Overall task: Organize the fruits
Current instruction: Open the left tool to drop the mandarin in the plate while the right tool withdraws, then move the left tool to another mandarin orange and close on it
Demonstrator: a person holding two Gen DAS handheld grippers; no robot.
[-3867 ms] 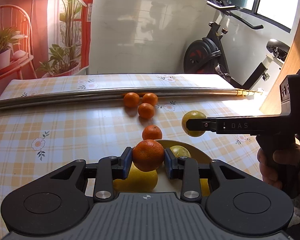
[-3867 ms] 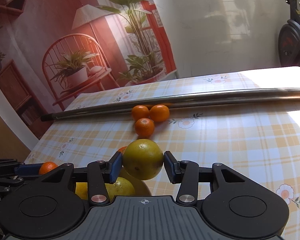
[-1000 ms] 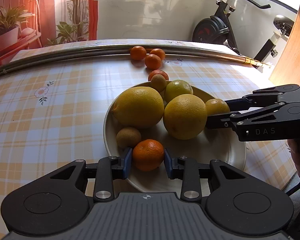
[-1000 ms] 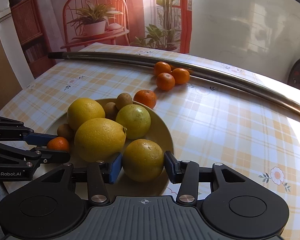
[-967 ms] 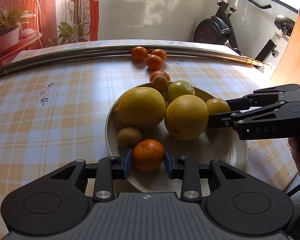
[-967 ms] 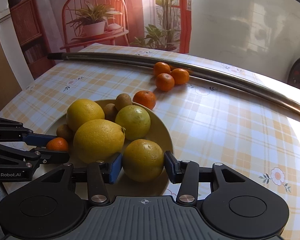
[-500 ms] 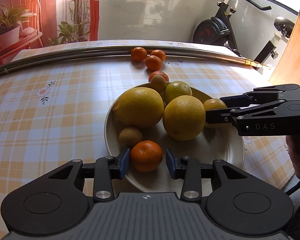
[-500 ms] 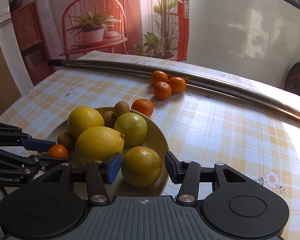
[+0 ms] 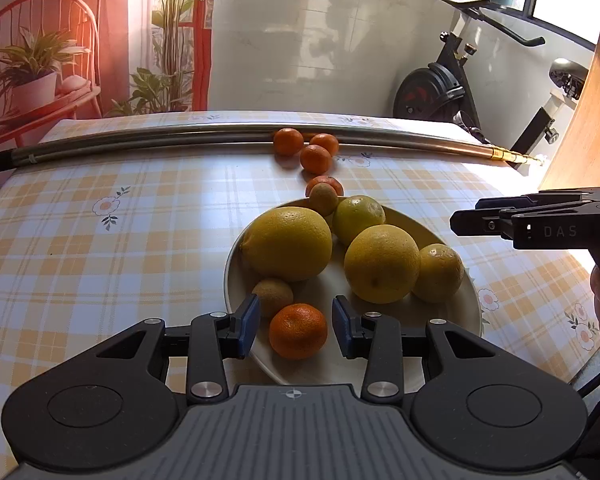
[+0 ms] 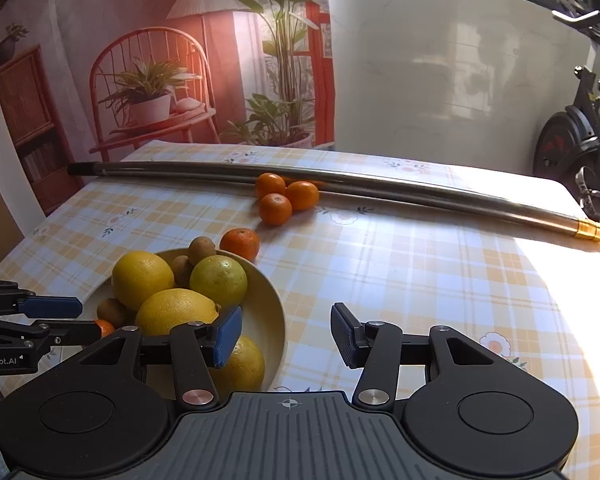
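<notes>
Fruits fill a pale, shallow plate [image 9: 474, 312] at the middle of a table covered with a yellow checked cloth [image 9: 140, 216]. On the plate lie several large yellow citrus, among them a big lemon [image 9: 287, 243] near the centre, a brown kiwi [image 9: 272, 296] and a small mandarin [image 9: 298, 331] at the plate's 6 o'clock edge in the left wrist view. Four loose mandarins remain on the cloth: one [image 10: 240, 243] just beside the plate's far rim at 12 o'clock, and a cluster of three [image 10: 286, 198] further off, resting against a long metal pole [image 10: 380, 186].

The left gripper [image 9: 293, 328] is spread wide, its blue pads either side of the small mandarin but clear of it; it holds nothing. The right gripper [image 10: 286, 340] is also spread wide and empty, hovering over bare cloth just past the plate's 3 o'clock edge, with a yellow citrus [image 10: 240, 362] below its left pad.

The step in hand looks like fetching the next loose mandarin. To do it well, lift each gripper straight up before travelling, so the pads do not nudge the plated fruit. Take the nearest mandarin first, approaching from above with the pads straddling its widest part. Close gently, since round fruit rolls and the cluster may scatter along the pole.
</notes>
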